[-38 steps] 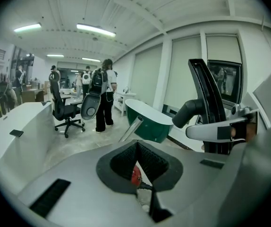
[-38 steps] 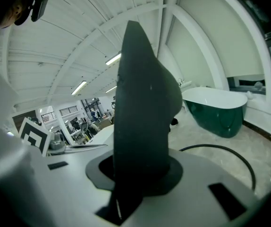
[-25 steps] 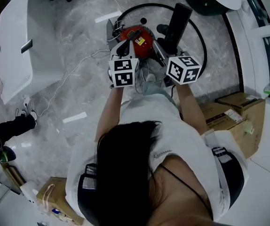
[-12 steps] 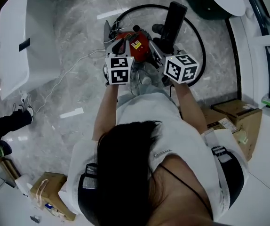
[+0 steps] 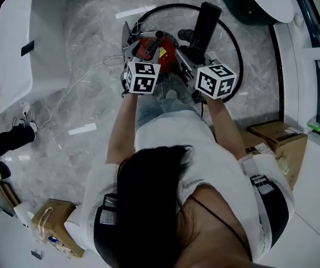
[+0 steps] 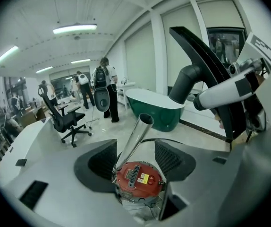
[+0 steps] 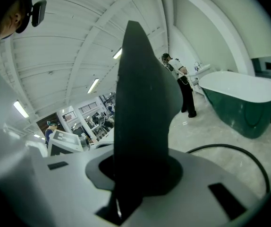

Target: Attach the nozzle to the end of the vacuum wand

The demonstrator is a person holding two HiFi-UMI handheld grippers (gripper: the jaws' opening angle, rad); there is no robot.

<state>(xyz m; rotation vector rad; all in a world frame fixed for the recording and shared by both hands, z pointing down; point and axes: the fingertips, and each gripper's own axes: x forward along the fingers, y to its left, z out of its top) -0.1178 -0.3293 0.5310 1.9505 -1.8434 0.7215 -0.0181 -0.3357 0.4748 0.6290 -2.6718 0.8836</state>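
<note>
The shiny metal wand [image 6: 133, 141] slants up from the red vacuum canister [image 6: 139, 178], which also shows in the head view [image 5: 155, 47]. My left gripper [image 6: 136, 159] straddles the wand low down. Its jaws are opening, and the dark pads [image 6: 100, 161] stand clear of the tube on both sides. My right gripper [image 7: 142, 170] is shut on the black nozzle [image 7: 142, 103], held upright. From the left gripper view the nozzle [image 6: 206, 63] hangs above and right of the wand's open end. In the head view the nozzle [image 5: 205, 22] juts out beyond the right gripper's marker cube.
A black hose [image 5: 235, 41] loops on the marble floor around the vacuum. A white desk [image 5: 20, 43] stands at left, cardboard boxes [image 5: 277, 135] at right. A green bathtub [image 6: 156, 109], an office chair [image 6: 64, 119] and several people are further off. A thin white cable [image 5: 73, 88] crosses the floor.
In the head view the left gripper's cube has crept away from the body toward the red vacuum. The right gripper and nozzle have barely shifted.
</note>
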